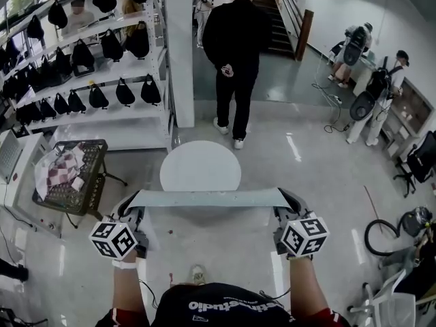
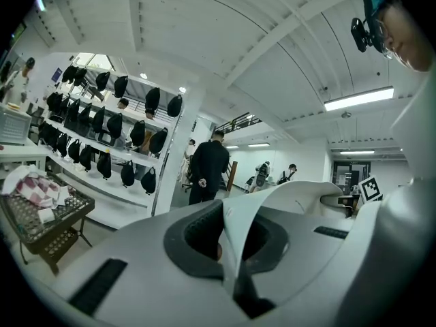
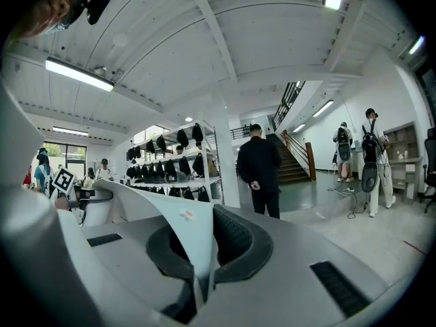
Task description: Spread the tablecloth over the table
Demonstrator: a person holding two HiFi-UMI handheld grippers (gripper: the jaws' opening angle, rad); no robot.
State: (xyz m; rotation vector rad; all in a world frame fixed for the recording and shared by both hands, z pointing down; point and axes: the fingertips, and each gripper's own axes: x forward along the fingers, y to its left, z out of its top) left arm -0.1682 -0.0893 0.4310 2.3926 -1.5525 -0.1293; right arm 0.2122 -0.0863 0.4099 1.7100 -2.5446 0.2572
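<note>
A pale grey tablecloth (image 1: pixel 211 197) hangs stretched in a level band between my two grippers, just in front of the small round white table (image 1: pixel 199 167). My left gripper (image 1: pixel 133 203) is shut on the cloth's left corner. In the left gripper view the cloth (image 2: pixel 238 223) rises folded out of the closed left gripper (image 2: pixel 235 257). My right gripper (image 1: pixel 287 201) is shut on the right corner. The right gripper view shows the cloth (image 3: pixel 180 227) pinched in the right gripper (image 3: pixel 199 268) and running off to the left. The rest of the cloth hangs below the band, out of sight.
A wire basket cart (image 1: pixel 71 177) with folded cloths stands left of the table. White shelves (image 1: pixel 88 80) with black bags fill the far left. A person in black (image 1: pixel 235 46) stands just beyond the table. More people (image 1: pixel 371 87), a hose (image 1: pixel 388 234) and chairs are at the right.
</note>
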